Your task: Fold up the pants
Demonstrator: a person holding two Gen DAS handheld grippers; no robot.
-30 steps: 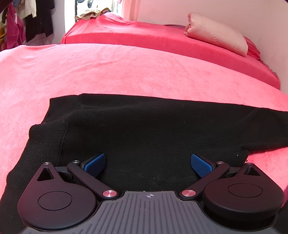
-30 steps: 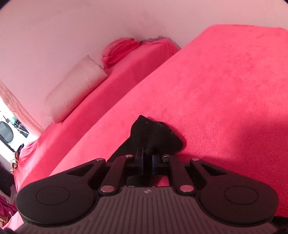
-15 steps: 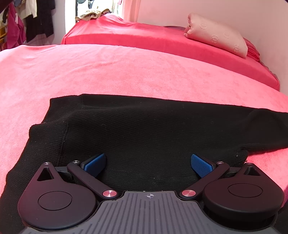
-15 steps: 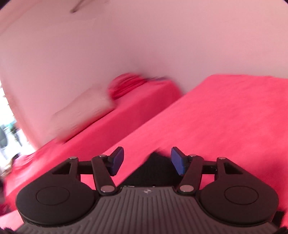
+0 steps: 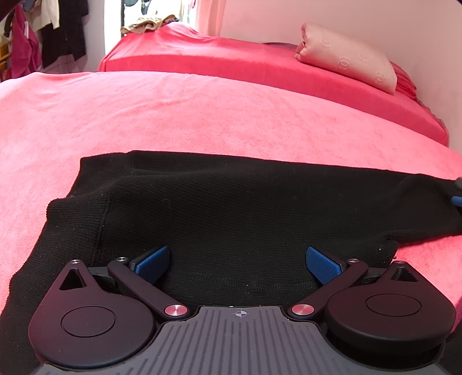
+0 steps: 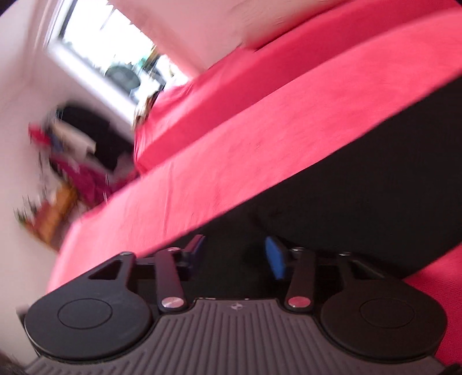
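Observation:
Black knit pants (image 5: pixel 231 202) lie folded lengthwise across the pink bed cover (image 5: pixel 173 115). My left gripper (image 5: pixel 236 259) hovers open over the waistband end, its blue pads wide apart with only fabric below them. The right wrist view is blurred by motion. There my right gripper (image 6: pixel 235 252) is open with its jaws closing, low over the black pants (image 6: pixel 361 187); fabric shows between the pads, but neither pad presses on it. In the left wrist view a blue tip of the right gripper (image 5: pixel 457 199) pokes in at the right edge, by the leg end.
A second bed in red (image 5: pixel 260 57) stands behind, with a pale pink pillow (image 5: pixel 346 57) on it near the wall. Clothes hang at the far left (image 5: pixel 43 37) beside a bright window (image 6: pixel 115 57). A beige garment (image 5: pixel 147 24) lies on the far bed's end.
My right gripper let go of the pant leg end, opened, and swung round to face along the pants toward the window. Its tip now shows in the left wrist view. The left gripper kept still.

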